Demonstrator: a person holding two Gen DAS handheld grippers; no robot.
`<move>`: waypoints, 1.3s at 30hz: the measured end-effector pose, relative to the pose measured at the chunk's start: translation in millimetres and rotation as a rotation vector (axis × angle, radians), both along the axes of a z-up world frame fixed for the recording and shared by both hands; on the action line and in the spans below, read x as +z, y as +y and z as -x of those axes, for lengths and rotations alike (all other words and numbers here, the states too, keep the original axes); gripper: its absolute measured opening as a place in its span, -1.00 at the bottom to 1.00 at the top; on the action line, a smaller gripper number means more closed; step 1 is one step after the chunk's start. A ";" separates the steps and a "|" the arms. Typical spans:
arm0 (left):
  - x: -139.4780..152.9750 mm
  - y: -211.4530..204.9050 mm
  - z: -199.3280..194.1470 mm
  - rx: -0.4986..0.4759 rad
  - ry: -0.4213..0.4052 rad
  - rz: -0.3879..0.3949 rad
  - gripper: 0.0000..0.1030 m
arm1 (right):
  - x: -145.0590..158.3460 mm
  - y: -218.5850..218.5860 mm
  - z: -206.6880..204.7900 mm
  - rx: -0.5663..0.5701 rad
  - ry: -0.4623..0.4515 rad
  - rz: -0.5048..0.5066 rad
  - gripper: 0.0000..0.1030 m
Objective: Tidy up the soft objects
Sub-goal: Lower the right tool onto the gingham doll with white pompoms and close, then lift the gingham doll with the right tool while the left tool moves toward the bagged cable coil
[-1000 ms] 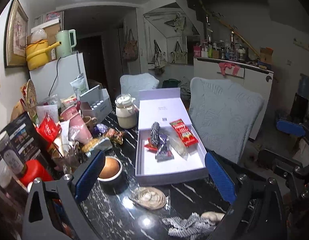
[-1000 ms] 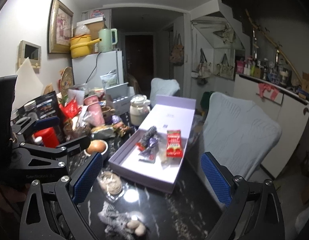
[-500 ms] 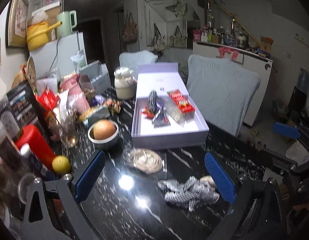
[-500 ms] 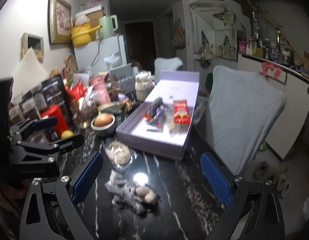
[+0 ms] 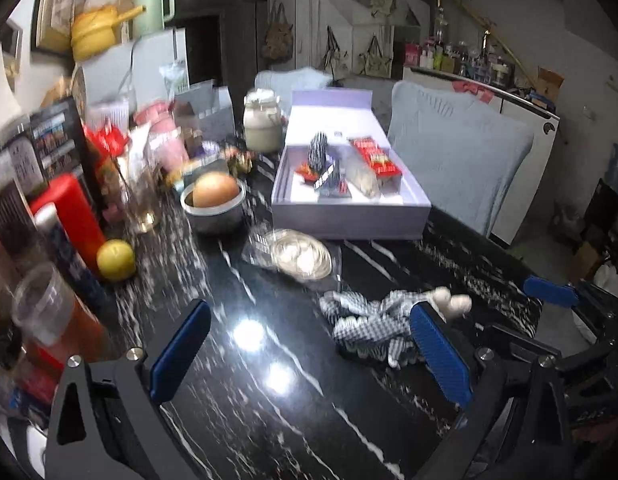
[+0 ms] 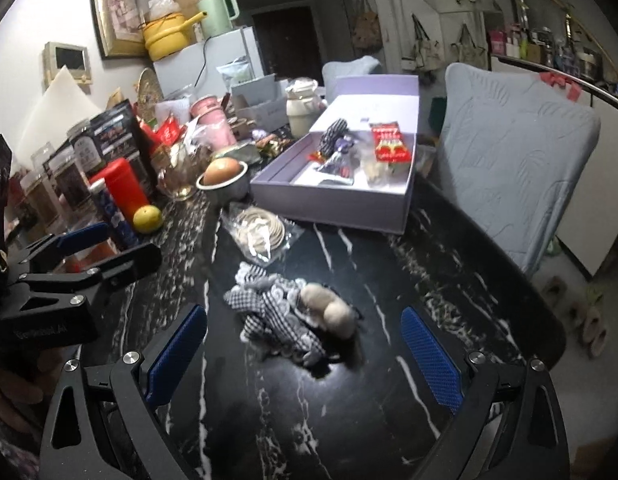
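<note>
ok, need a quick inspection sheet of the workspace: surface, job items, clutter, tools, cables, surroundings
Surface: black marble-veined table, glossy, lamp glare.
Job's things: checked fabric toy lying loose on the table; bagged coil behind it; open lilac box holding packets.
Clutter: bowl with egg, lemon, red bottle, jars, left side.
Tools: left tool open, empty; right tool open, empty, toy ahead between its fingers.
Cables: one cord down the fridge.
Surroundings: padded chair, shelf clutter.

Both grippers' fingers (image 6: 175, 356) spread wide.
</note>
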State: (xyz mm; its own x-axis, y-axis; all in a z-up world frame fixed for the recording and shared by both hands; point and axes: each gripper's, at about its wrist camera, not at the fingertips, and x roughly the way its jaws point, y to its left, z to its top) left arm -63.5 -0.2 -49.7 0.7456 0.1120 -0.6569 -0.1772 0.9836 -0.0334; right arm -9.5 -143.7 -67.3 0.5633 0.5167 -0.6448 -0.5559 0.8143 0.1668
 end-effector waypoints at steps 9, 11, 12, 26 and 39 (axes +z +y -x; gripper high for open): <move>-41.6 13.1 3.7 0.027 0.108 0.076 0.97 | -24.5 14.1 -0.7 0.068 -0.017 0.021 0.93; -47.3 16.6 4.6 0.045 0.128 0.076 0.97 | -29.2 20.7 -4.7 0.094 -0.028 0.041 0.93; -49.0 18.6 5.4 0.055 0.133 0.079 0.97 | -30.7 23.8 -6.8 0.111 -0.034 0.052 0.93; -51.1 37.4 -10.1 0.115 0.123 0.117 0.97 | -67.7 71.5 -50.2 0.292 0.034 0.182 0.95; -51.5 39.7 -68.9 0.045 0.135 0.051 0.97 | -64.5 35.1 -69.1 0.130 0.134 0.148 0.20</move>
State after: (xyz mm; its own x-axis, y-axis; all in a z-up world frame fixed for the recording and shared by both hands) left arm 5.4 39.4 -101.2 0.6454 0.1070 -0.7563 -0.2274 0.9722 -0.0565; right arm 59.6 -108.6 -131.8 0.4029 0.4737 -0.7831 -0.6383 0.7586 0.1305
